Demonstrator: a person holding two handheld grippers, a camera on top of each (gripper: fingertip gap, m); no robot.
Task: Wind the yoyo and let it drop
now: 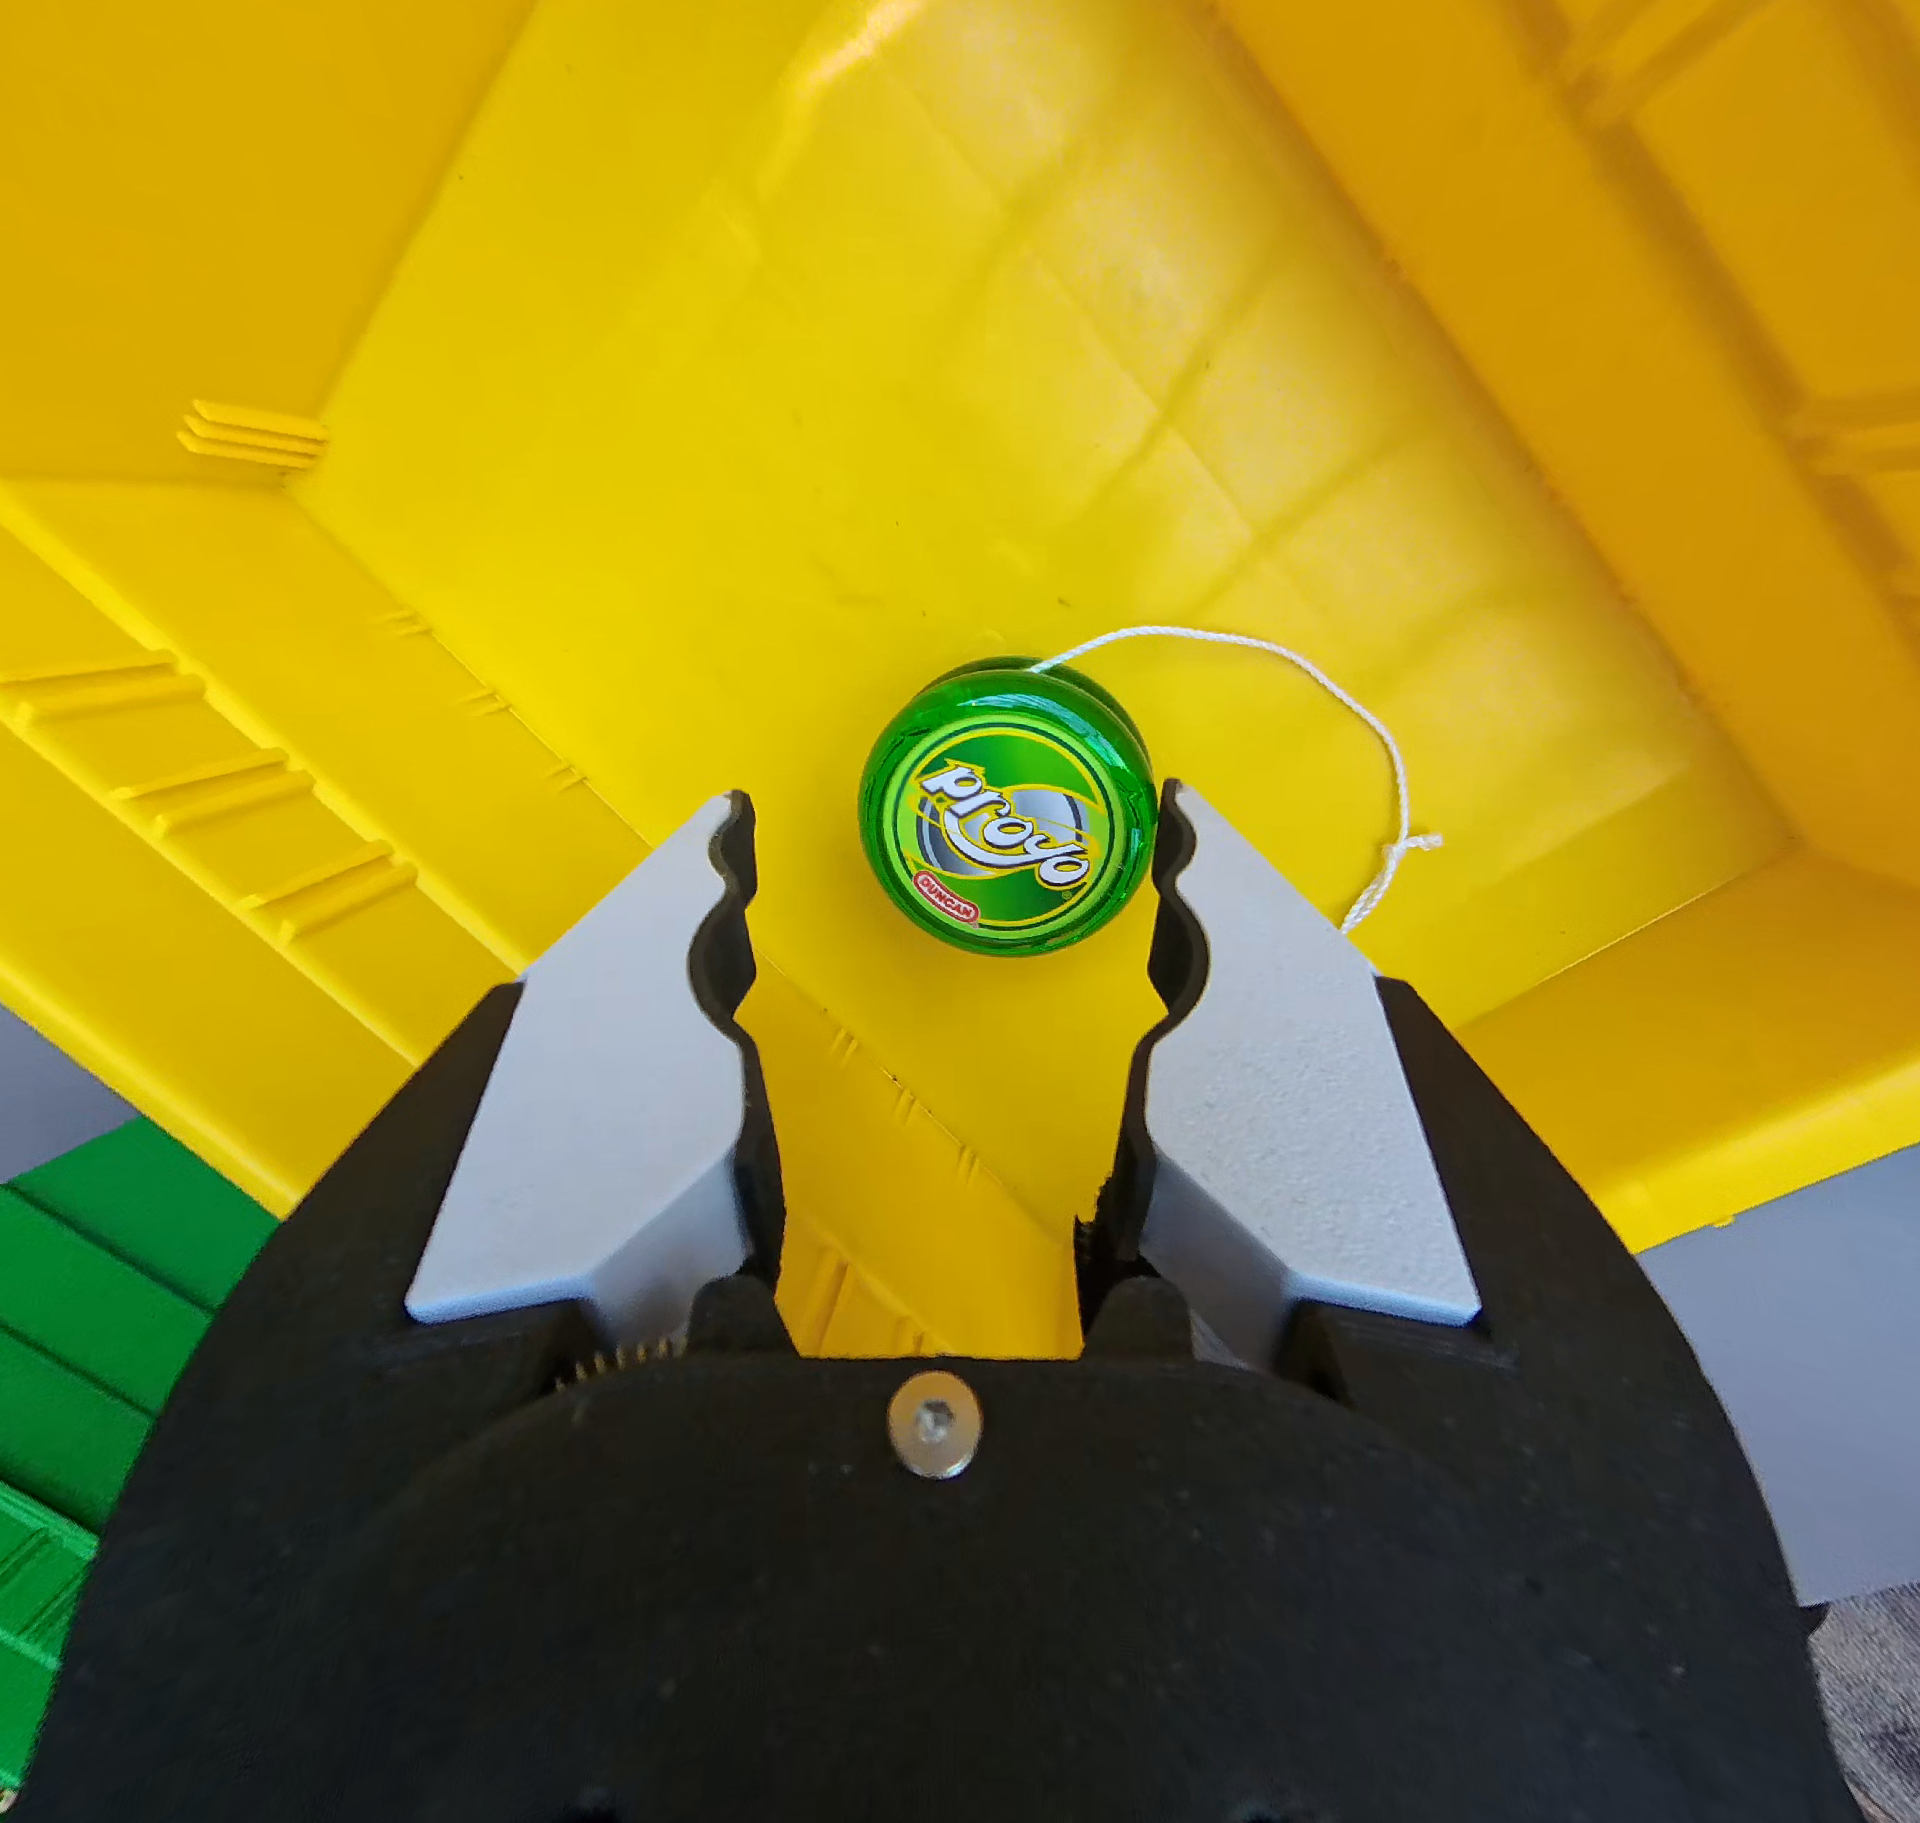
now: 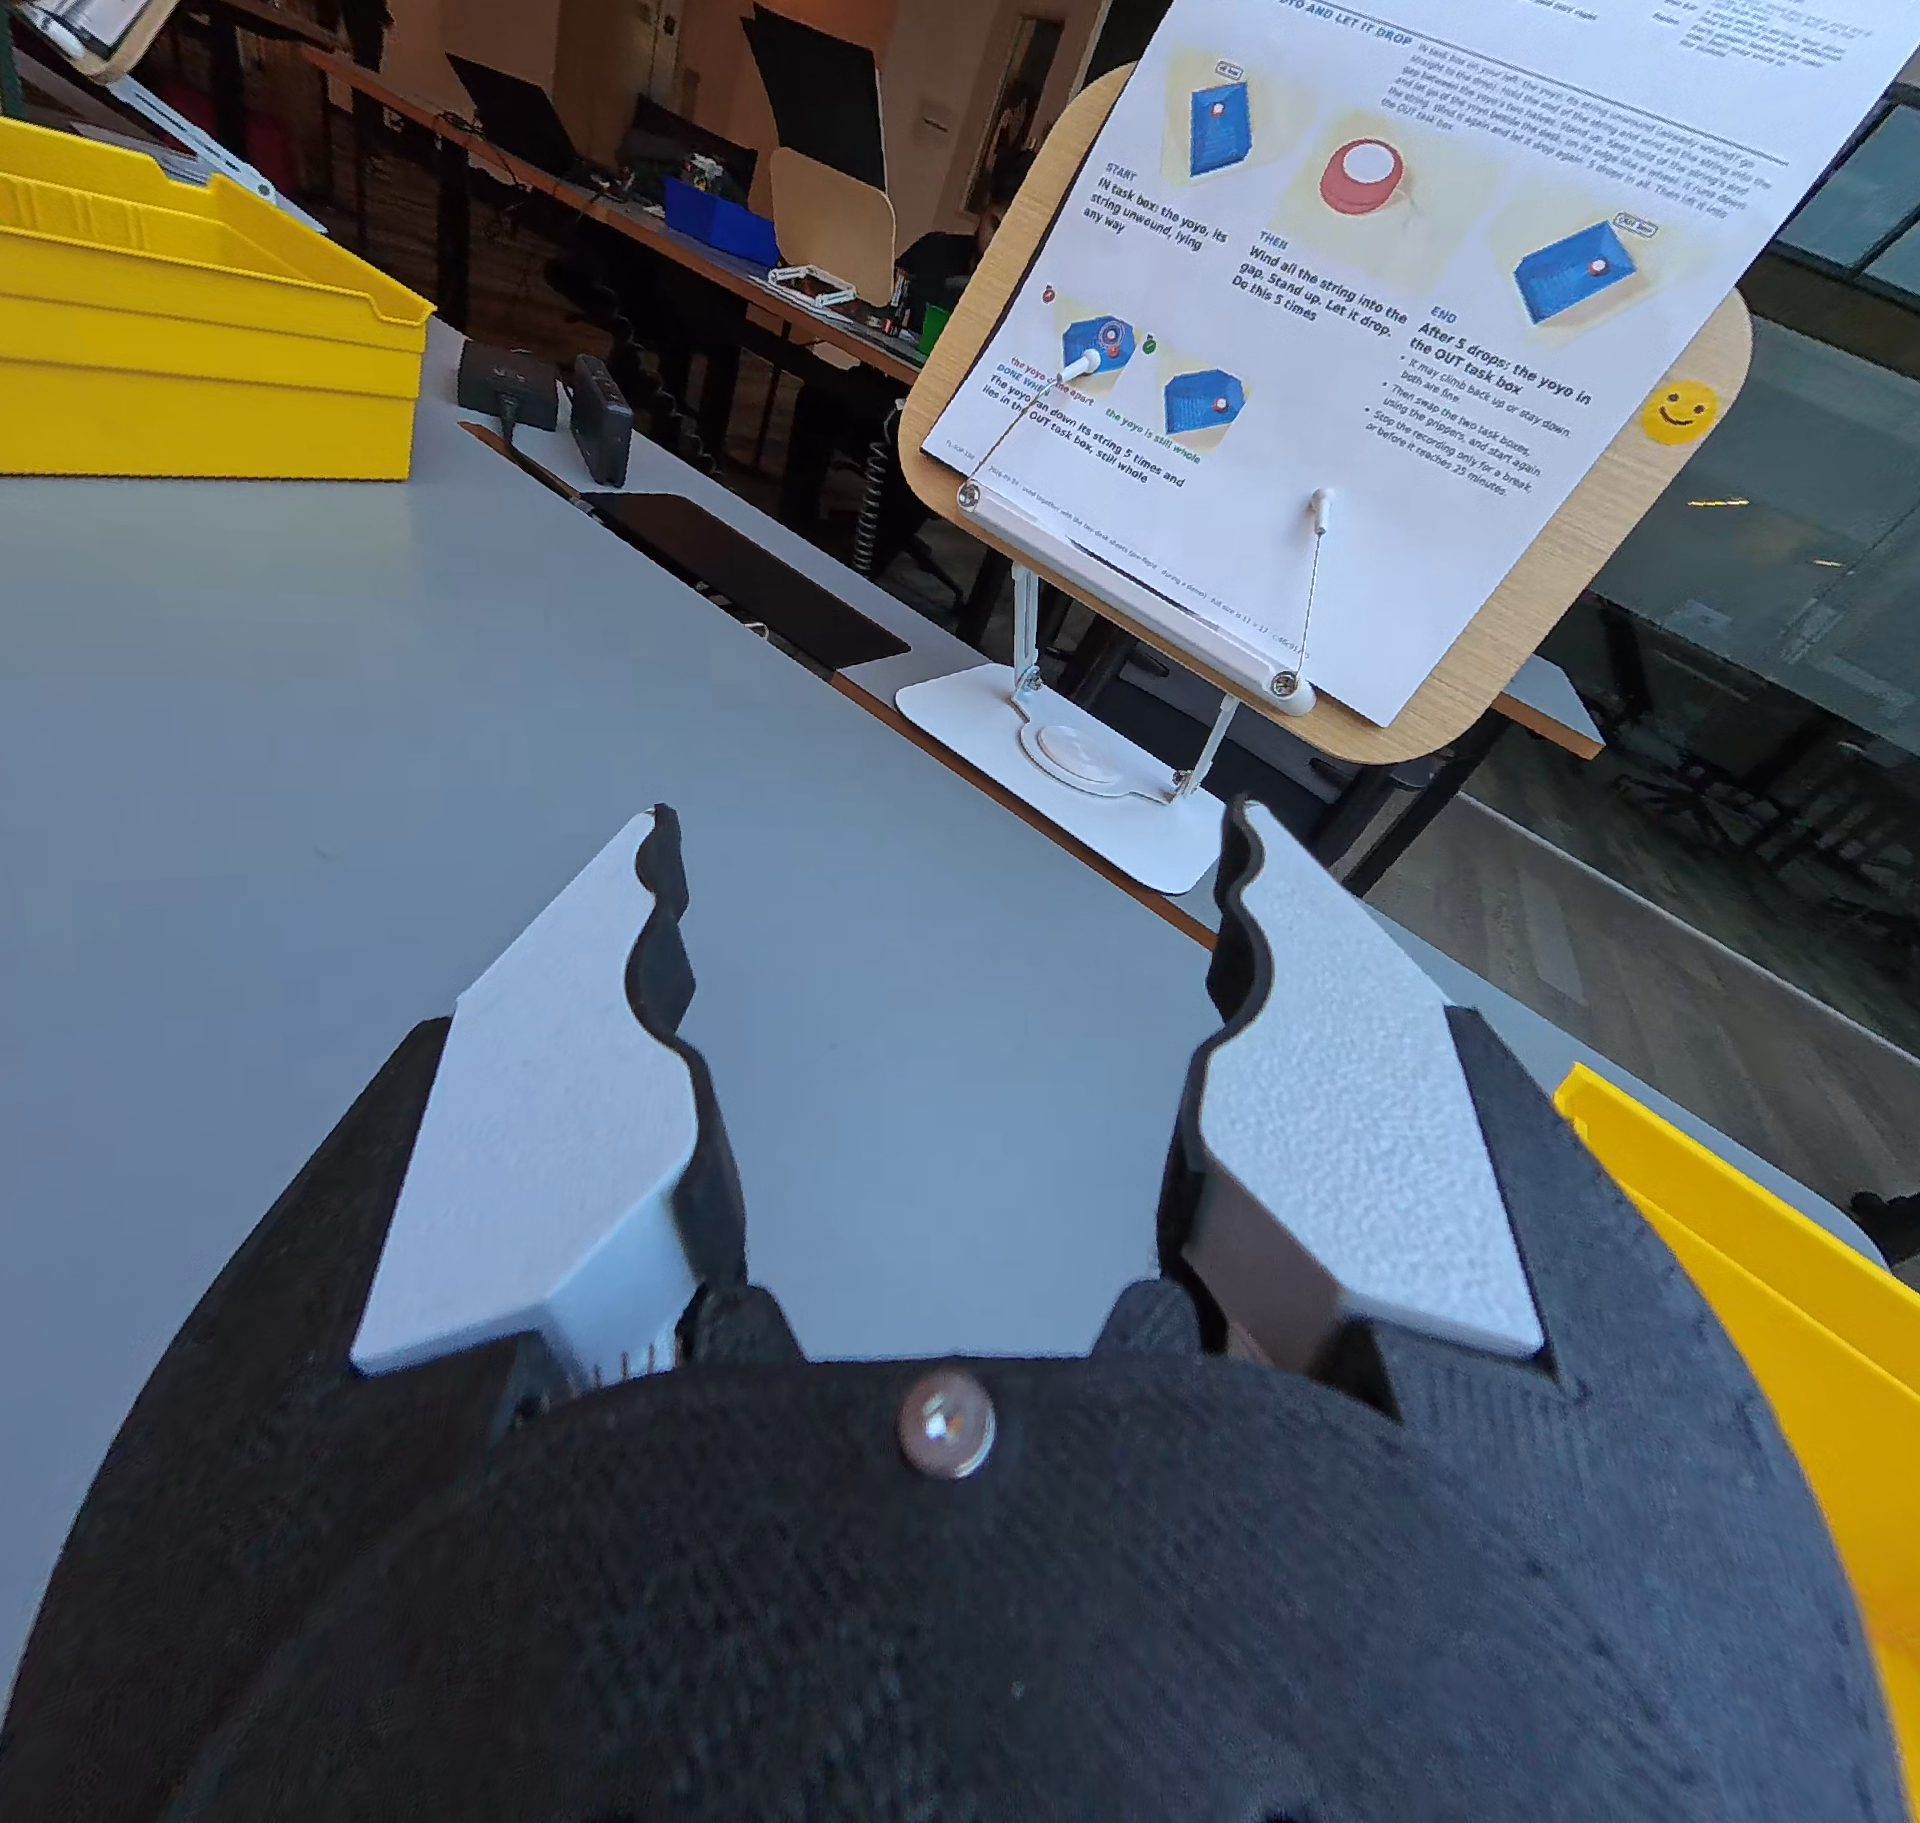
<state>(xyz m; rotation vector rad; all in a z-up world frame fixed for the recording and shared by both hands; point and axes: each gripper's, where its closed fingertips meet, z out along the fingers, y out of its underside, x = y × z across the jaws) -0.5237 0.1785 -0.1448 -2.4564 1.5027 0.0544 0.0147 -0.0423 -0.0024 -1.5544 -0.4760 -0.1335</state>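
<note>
- left wrist view looks down into a yellow bin (image 1: 727, 267); the green yoyo (image 1: 1008, 807) lies flat on its floor, toward the near corner, face up so both rims are reachable.
- the left hand-held gripper (image 1: 956, 807) hangs wide, one tip just beside the yoyo's rim, likely lined up to straddle it; contact is hard to judge from above.
- the white string (image 1: 1340, 698) curls loose from the yoyo's gap, mostly wound in, its knotted end free on the bin floor.
- the right hand-held gripper (image 2: 951, 817) is wide and empty over the grey worktop (image 2: 364, 734), probably parked clear, facing an instruction sheet on a stand (image 2: 1340, 360) at the far edge.
</note>
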